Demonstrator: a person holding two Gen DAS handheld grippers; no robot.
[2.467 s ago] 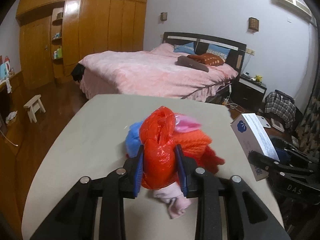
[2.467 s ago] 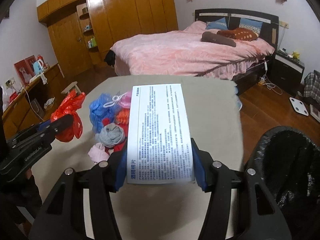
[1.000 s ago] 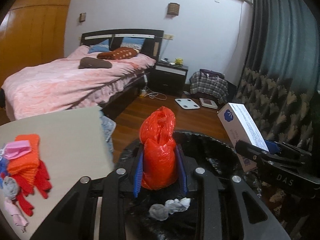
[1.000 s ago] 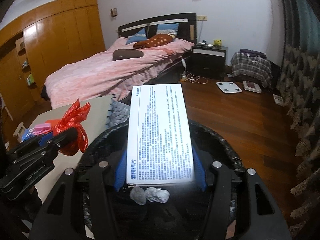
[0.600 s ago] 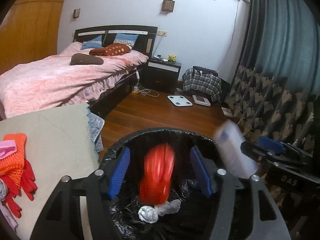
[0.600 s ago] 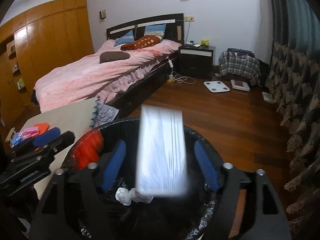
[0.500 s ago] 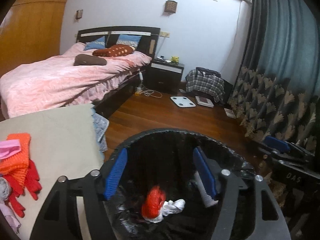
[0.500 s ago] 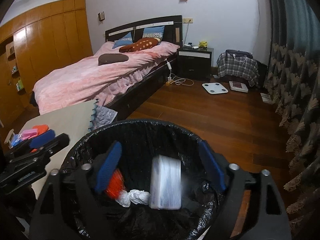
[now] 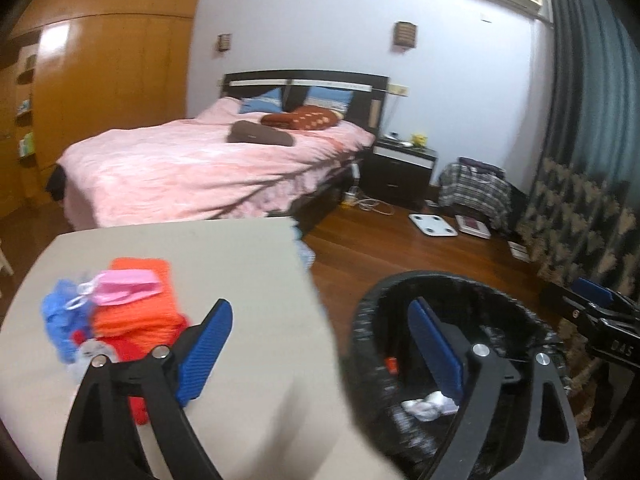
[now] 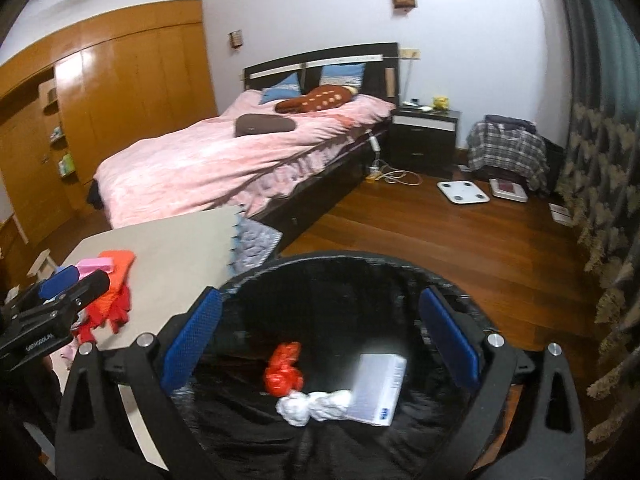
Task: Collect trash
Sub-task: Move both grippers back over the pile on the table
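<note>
A black-lined trash bin (image 10: 256,276) stands beside the beige table (image 10: 172,252). Inside it lie a red plastic bag (image 10: 283,370), a white crumpled wad (image 10: 312,402) and a white box (image 10: 378,388). My right gripper (image 10: 320,344) is open and empty above the bin. My left gripper (image 9: 320,344) is open and empty, straddling the table edge and the bin (image 9: 368,320). A pile of orange, pink, blue and red cloth items (image 9: 132,312) lies on the table (image 9: 248,264), left of the left gripper.
A pink bed (image 10: 224,156) stands behind the table. A nightstand (image 10: 424,136), a plaid bag (image 10: 508,148) and a white scale (image 10: 462,192) are on the wooden floor. A patterned curtain (image 10: 600,184) hangs at right. A wooden wardrobe (image 9: 108,92) is at left.
Both grippers opened over the bin; the red bag and the white box fell in. The left gripper has since swung left, back toward the table and the cloth pile.
</note>
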